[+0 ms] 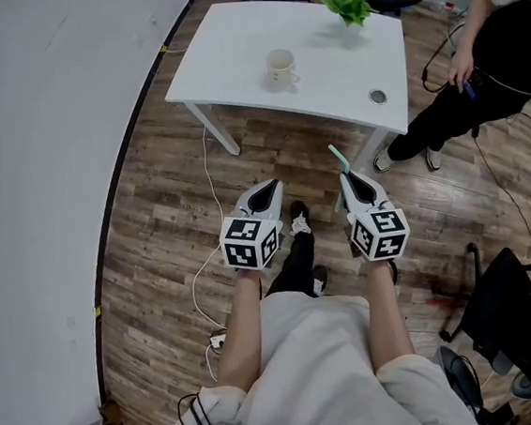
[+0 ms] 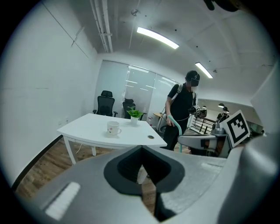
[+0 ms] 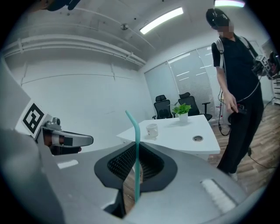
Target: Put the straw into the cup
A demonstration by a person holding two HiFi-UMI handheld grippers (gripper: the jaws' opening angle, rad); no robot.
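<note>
Two tools are held side by side above the wooden floor point(image 1: 162, 218), well short of the tabletop point(image 1: 231, 59). The right tool point(image 1: 350, 181) has its jaws pressed together on a teal straw point(image 1: 338, 159). The right gripper view shows this best: the straw point(image 3: 136, 153) stands upright in the seam between the jaws of the right tool point(image 3: 131, 183), and its bent top leans to the left. The left tool point(image 1: 265, 190) is also closed. In its own view the left tool point(image 2: 141, 168) has its jaws meeting with nothing between them, which the head view cannot confirm.

Each gripper view catches the other tool at its edge. The straw point(image 2: 174, 122) appears again in the left gripper view, beside the marker cube point(image 2: 238, 127).

The white cup point(image 1: 279, 67) sits near the middle of the tabletop, well apart from the straw. A potted plant point(image 1: 348, 5) stands at the far edge and a round cable grommet point(image 1: 378, 97) lies near the right corner. A person in black point(image 1: 484, 52) stands just beside that corner. Only the gripper views show the black office chairs point(image 2: 105, 104) behind the tabletop in full.
</note>
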